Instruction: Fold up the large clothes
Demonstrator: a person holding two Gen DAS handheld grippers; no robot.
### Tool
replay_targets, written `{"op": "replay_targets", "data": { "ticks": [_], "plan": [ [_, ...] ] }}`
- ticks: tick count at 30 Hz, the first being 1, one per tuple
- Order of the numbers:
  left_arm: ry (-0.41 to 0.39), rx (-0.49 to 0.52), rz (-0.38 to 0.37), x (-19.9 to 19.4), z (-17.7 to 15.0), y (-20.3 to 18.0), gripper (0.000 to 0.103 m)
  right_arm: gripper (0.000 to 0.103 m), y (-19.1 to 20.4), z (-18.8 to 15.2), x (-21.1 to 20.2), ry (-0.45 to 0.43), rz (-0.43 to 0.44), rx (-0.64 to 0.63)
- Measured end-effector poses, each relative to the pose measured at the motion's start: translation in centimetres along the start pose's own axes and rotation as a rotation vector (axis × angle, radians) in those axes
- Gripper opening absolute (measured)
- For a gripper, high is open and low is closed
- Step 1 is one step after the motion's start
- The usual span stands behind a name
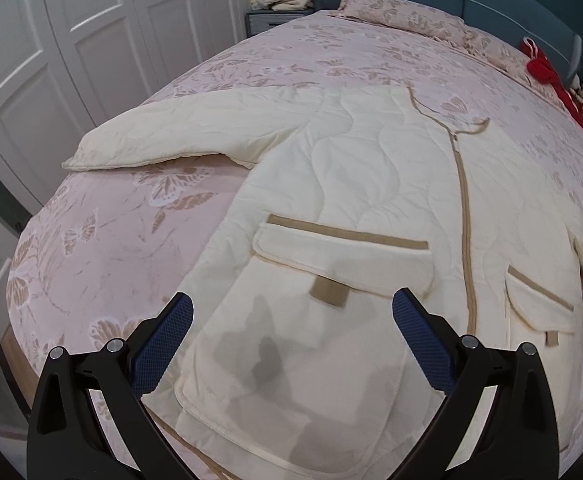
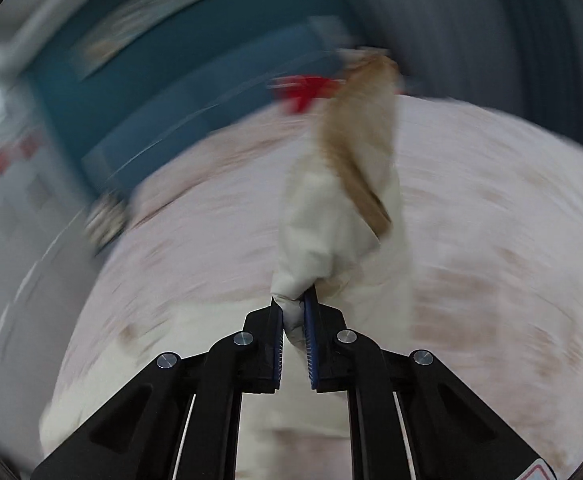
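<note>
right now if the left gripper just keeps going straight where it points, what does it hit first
Most likely the cream jacket, around its big flap pocket, which lies between the open fingers of the left gripper. Depth is hard to judge through the fisheye.

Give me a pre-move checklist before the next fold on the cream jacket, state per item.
1. Right gripper clamped on the cream jacket: ok, fabric pinched between closed fingers.
2. Left gripper free to grab: ok, open, above the pocket, holding nothing.
3. Jacket body flat on the bed: ok in the left wrist view; zipper closed.
4. Left sleeve spread out, unfolded: ok.
5. Which part the right gripper holds: cannot tell, view is motion-blurred.
6. Red item near the headboard apart from the jacket: ok.
</note>
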State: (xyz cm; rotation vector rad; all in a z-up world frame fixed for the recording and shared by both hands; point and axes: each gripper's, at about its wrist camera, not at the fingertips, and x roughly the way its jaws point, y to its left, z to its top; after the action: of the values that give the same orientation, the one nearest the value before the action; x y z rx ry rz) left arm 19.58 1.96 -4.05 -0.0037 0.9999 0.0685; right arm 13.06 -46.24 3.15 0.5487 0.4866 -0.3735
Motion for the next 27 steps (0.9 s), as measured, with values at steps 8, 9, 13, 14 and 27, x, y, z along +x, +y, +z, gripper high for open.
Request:
{"op": "replay_targets", "data": {
  "ticks": [8, 9, 13, 14, 27],
  "plan": [
    [-0.012, -0.065, -0.065, 0.0, 1.8, 2.9, 0.098, 0.018, 21.1, -13.1, 6.8, 0.318, 0.352, -0.34],
    [-0.008, -0.074, -0.092, 0.2, 2.3, 3.2, 0.098, 0.021, 22.3, -14.8, 7.6, 0.361, 0.368, -0.362],
    [0.046, -0.126, -0.222, 2.0, 3.6, 3.4, 0.098, 0.045, 23.8, -19.3, 8.5, 0.422, 0.334, -0.458],
    [0.071, -0.146, -0.273, 3.0, 3.9, 3.1, 0.098, 0.054, 23.1, -19.5, 8.0, 0.418, 0.332, -0.448],
    [0.261, -0.28, -0.436, 10.6, 4.7, -2.0, 0.047, 0.06, 6.1, -14.0, 8.1, 0.332, 0.053, 0.036]
  ]
}}
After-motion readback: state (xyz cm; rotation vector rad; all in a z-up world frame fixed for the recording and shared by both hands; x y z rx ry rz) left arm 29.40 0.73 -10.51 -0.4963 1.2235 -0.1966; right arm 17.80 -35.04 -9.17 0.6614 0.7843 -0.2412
